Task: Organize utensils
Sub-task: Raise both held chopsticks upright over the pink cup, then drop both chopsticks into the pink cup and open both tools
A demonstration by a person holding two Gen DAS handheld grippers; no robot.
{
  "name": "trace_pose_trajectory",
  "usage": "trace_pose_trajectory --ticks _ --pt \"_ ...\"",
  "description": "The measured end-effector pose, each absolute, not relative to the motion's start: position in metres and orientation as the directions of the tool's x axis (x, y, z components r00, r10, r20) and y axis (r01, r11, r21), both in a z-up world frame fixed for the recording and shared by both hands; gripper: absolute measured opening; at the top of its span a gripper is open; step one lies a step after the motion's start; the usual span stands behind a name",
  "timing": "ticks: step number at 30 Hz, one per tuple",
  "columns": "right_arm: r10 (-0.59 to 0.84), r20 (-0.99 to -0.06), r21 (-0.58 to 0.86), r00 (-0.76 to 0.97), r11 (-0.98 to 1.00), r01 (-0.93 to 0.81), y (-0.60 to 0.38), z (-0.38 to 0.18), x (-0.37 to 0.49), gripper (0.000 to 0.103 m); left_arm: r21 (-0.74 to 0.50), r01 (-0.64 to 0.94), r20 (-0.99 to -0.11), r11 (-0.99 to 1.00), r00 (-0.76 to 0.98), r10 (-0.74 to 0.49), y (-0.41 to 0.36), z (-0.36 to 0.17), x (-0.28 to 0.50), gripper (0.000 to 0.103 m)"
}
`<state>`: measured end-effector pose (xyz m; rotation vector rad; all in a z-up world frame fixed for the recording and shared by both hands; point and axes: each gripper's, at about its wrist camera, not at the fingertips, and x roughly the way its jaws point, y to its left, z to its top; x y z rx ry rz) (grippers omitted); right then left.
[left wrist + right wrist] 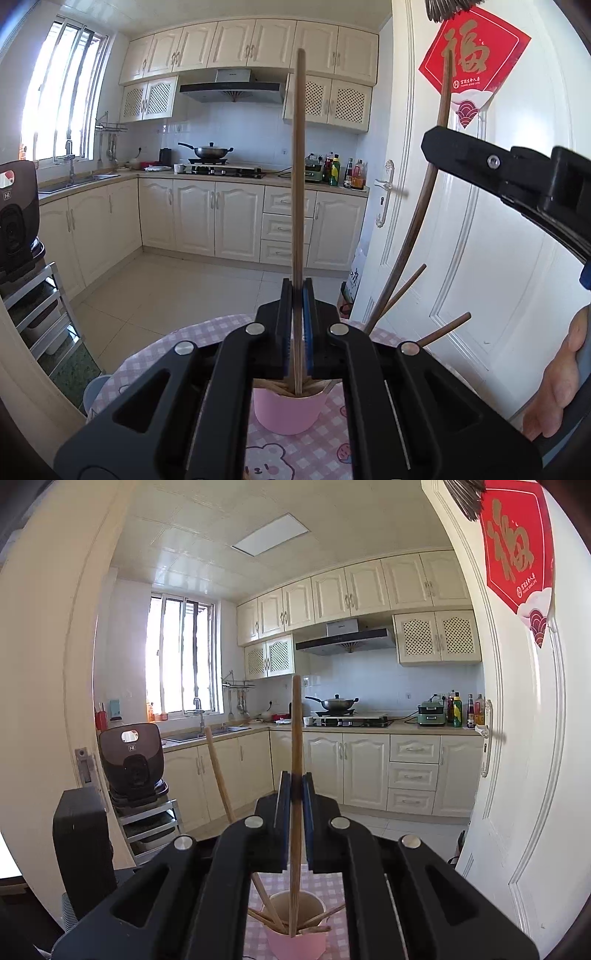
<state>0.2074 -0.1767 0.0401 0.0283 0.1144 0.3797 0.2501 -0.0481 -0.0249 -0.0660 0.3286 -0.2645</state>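
- Left wrist view: the left gripper [298, 295], bottom centre, has its fingers clamped on one upright chopstick [300, 166]; its lower end is in or just over the pink cup [286, 413] on the checked counter [325, 454].
- More chopsticks already lean in the cup, so this looks like the dropping-in step.
- At right, the right gripper [436, 142] holds a darker stick [445, 107], with a hand [557, 384] below it.
- The red door sign [476, 61], upper right, shows a gold "福"; the small print is unreadable.
- Right wrist view: the right gripper [295, 782] is clamped on its stick [295, 738], tip down in the cup [297, 943].
- Next, I'd say: loosen both grips so each stick falls inside.
- The cooker [131, 760], left, bears a small badge I can't read.
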Motion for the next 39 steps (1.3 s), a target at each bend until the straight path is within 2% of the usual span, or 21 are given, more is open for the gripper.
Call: trace_pose_trajectory --ticks 9,15,16,18,19,20,25,39 --pt "0.375 -0.083 0.027 0.923 0.927 -0.374 -0.173 0.041 0.204 0.005 -0.109 0.243 -0.343 0.964 0.901 -0.266 -0.050 -0.032 0.251 0.006" --pt "0.374 -0.100 0.003 0.922 0.927 -0.376 -0.165 0.035 0.211 0.005 -0.136 0.236 -0.363 0.962 0.892 -0.270 -0.045 -0.031 0.250 0.007" --pt "0.373 -0.099 0.004 0.923 0.927 -0.374 -0.165 0.033 0.210 0.005 -0.135 0.235 -0.365 0.962 0.891 -0.269 -0.044 -0.030 0.250 0.009" --pt "0.379 -0.099 0.019 0.920 0.925 -0.379 -0.167 0.033 0.209 0.005 -0.134 0.234 -0.365 0.963 0.892 -0.267 -0.043 -0.029 0.249 0.026" --pt "0.381 -0.097 0.016 0.919 0.924 -0.381 -0.167 0.034 0.208 0.005 -0.130 0.230 -0.357 0.965 0.897 -0.262 -0.042 -0.029 0.246 0.044" --pt "0.380 -0.095 0.008 0.920 0.925 -0.381 -0.166 0.034 0.208 0.005 -0.124 0.225 -0.345 0.966 0.903 -0.255 -0.041 -0.028 0.244 0.055" --pt "0.384 -0.063 0.022 0.921 0.923 -0.383 -0.166 0.037 0.209 0.005 -0.139 0.213 -0.330 0.967 0.911 -0.248 -0.037 -0.022 0.238 0.055" --pt "0.394 -0.190 0.013 0.899 0.917 -0.399 -0.160 0.006 0.212 0.005 -0.151 0.174 -0.317 0.973 0.924 -0.215 -0.022 -0.019 0.228 0.067"
